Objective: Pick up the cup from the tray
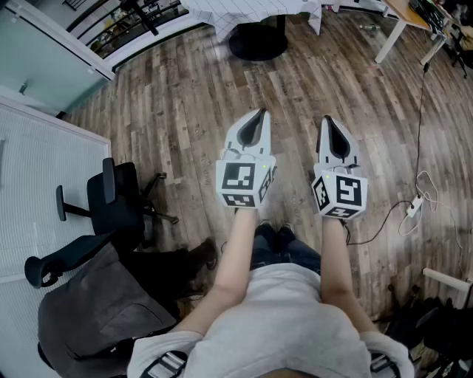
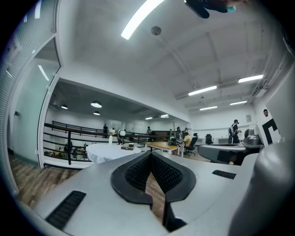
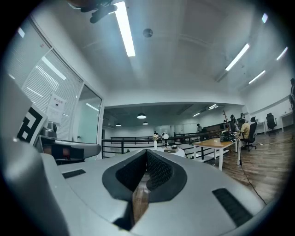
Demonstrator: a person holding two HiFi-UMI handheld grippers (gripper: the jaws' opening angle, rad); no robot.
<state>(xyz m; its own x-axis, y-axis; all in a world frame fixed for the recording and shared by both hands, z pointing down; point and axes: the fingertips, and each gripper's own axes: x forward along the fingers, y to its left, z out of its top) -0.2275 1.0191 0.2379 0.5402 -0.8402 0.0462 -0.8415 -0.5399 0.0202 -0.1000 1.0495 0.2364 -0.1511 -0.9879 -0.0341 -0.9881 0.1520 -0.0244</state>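
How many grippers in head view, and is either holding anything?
2. Left gripper at centre-left, right gripper beside it at centre-right, both shut and empty above the wooden floor. Neither is hidden.

floor [image 1: 185, 111]: wood planks | chair [image 1: 111, 196]: black, at left beside white blind | jacket [image 1: 89, 310]: grey, draped over a seat at lower left | table [image 1: 257, 37]: black round base, white cloth, far end | desk [image 1: 403, 18]: white legs, top right | cable [image 1: 422, 96]: runs along floor to power strip [image 1: 412, 210] | railing [image 2: 69, 138]: black, behind table
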